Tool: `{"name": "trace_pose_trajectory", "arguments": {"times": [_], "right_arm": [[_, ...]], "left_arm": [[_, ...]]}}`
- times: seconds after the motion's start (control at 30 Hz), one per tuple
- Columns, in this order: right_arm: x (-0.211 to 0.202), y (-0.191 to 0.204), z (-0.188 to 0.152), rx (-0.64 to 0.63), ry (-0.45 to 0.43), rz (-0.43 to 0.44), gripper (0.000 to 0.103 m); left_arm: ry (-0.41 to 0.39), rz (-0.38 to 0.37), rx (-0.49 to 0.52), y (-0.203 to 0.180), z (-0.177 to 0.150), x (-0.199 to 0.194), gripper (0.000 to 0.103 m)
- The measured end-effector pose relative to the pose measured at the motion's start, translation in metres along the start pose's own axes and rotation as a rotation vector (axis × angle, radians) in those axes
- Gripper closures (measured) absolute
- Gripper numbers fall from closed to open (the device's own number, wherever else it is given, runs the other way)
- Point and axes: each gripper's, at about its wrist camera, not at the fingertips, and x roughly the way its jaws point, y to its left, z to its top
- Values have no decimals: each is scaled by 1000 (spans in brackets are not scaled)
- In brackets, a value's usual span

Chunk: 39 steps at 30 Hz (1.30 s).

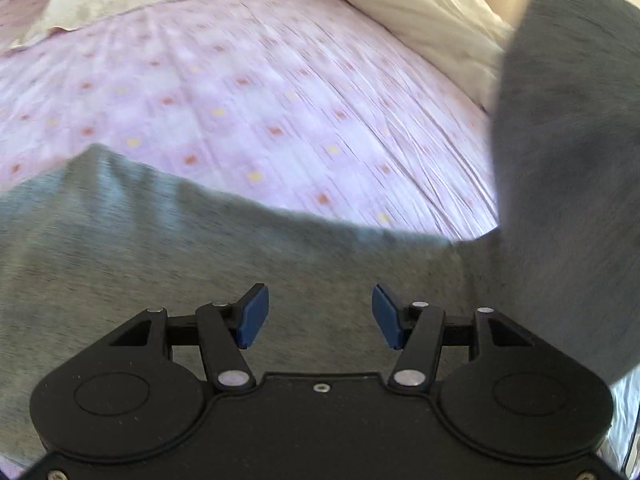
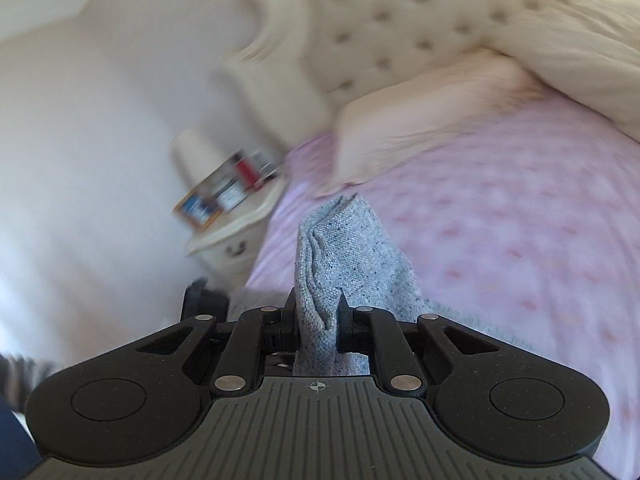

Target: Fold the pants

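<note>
Carry the lifted end of the grey pants (image 2: 344, 264) across in one smooth sweep and lay its edges square over the part lying flat on the bed (image 1: 280, 92) — don't let the fabric twist (a raised grey panel already hangs at the right of the left view). Your right gripper (image 2: 318, 320) is pinching a bunched fold of the pants between nearly closed jaws. Your left gripper (image 1: 320, 316) hovers over the flat grey cloth, jaws spread wide — nothing between its blue pads (image 1: 252, 316).
</note>
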Motion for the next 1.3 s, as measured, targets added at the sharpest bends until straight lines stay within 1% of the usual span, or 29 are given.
{"name": "trace_pose_trajectory", "arguments": {"times": [0.07,0.13,0.23,0.3,0.37,0.4,0.47,0.53,0.67,0.77,0.8,0.87,0.9,0.97,1.0,1.03,1.1,1.17,1.23,1.3], "right_arm": [[25,13,-7,-34,29,10,89],[45,23,-18,-69,35,1,89],[66,27,-35,-90,51,-40,85],[74,27,-44,-88,76,-59,75],[75,25,-45,-78,107,-36,73],[72,25,-46,-81,107,-24,68],[61,25,-48,-108,86,-6,64],[50,22,-48,-138,62,-24,64],[32,1,-55,-189,50,-117,64],[25,-22,-60,-134,84,-188,64],[23,-29,-62,-140,95,-221,64],[23,-40,-64,-214,113,-261,64],[23,-44,-66,-277,126,-279,64],[32,-52,-67,-412,179,-306,64],[36,-56,-66,-460,197,-318,64],[39,-60,-65,-490,221,-315,64],[46,-68,-60,-511,259,-293,63],[51,-74,-57,-518,308,-238,63],[57,-79,-53,-516,369,-186,63],[63,-83,-50,-527,410,-150,63]], "left_arm": [[-26,20,-27,15,-2,-7,42],[-39,56,-78,31,-4,-9,42],[-35,106,-135,56,-8,-10,43],[-28,142,-143,68,-13,-10,43],[-5,170,-122,76,-18,-6,44],[0,172,-101,78,-22,-6,44],[-8,172,-56,78,-27,-5,44],[-13,169,-19,77,-28,-7,43],[-20,139,-18,82,-27,-9,43],[-33,128,-23,86,-31,-13,43],[-32,124,-22,89,-30,-12,43],[-32,115,-8,90,-30,-12,43],[-35,112,-4,89,-34,-18,43],[-35,103,2,91,-34,-19,43],[-32,99,8,92,-35,-20,43],[-24,102,21,93,-35,-21,43],[-12,122,56,94,-36,-19,43],[-6,129,82,99,-40,-23,43],[-2,126,79,104,-42,-28,43],[7,120,63,109,-43,-32,43]]}}
